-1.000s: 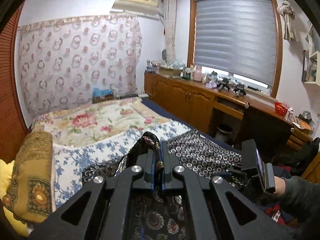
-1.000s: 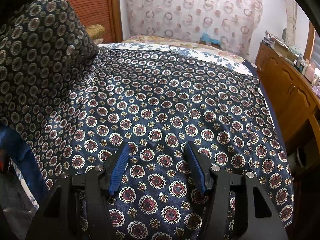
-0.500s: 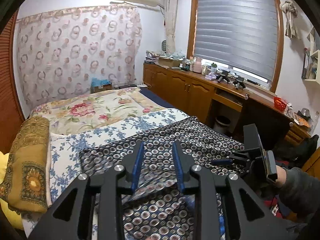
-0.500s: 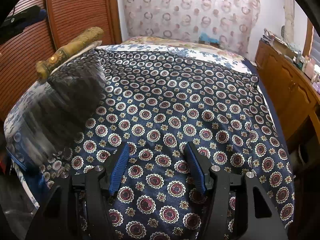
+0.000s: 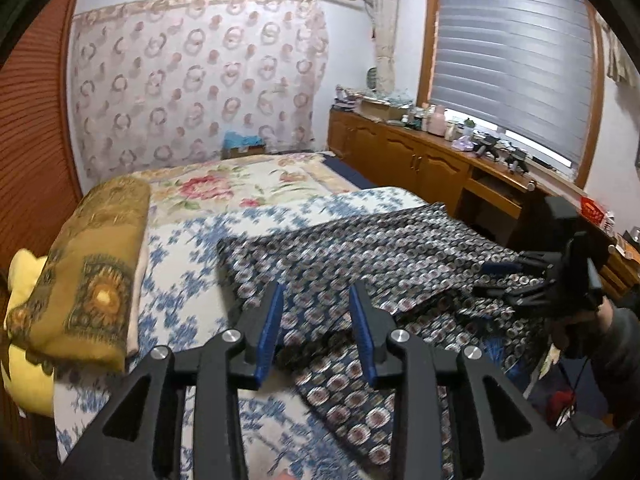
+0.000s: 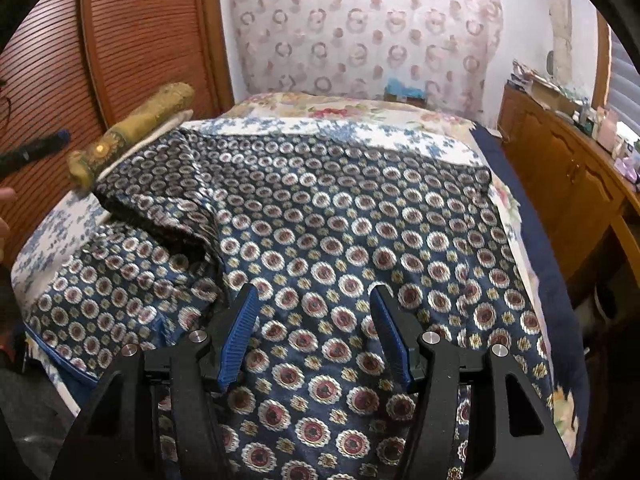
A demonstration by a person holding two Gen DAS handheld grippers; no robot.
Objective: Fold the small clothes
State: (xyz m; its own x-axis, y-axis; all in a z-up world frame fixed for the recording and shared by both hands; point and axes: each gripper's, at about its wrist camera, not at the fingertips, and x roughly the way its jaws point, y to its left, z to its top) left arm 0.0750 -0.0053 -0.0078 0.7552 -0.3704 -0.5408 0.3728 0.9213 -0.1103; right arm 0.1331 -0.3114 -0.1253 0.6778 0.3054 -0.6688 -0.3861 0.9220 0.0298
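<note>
The patterned cloth point(image 6: 360, 232) lies spread on the bed point(image 5: 188, 280), one corner folded over. The right gripper point(image 6: 316, 332) hovers above its near edge, jaws wide and empty. The left gripper point(image 5: 316, 320) hovers over the cloth's edge, jaws parted and empty.

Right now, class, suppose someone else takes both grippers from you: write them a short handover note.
Left gripper: open, holding nothing, above the near left part of the patterned cloth.
Right gripper: open, holding nothing, over the cloth's near edge.
The cloth lies spread on the bed, beside the gold pillow.
Done: one flap on the left side is turned over onto the cloth.
Left: the remaining folds; most of the cloth is spread in one layer.
</note>
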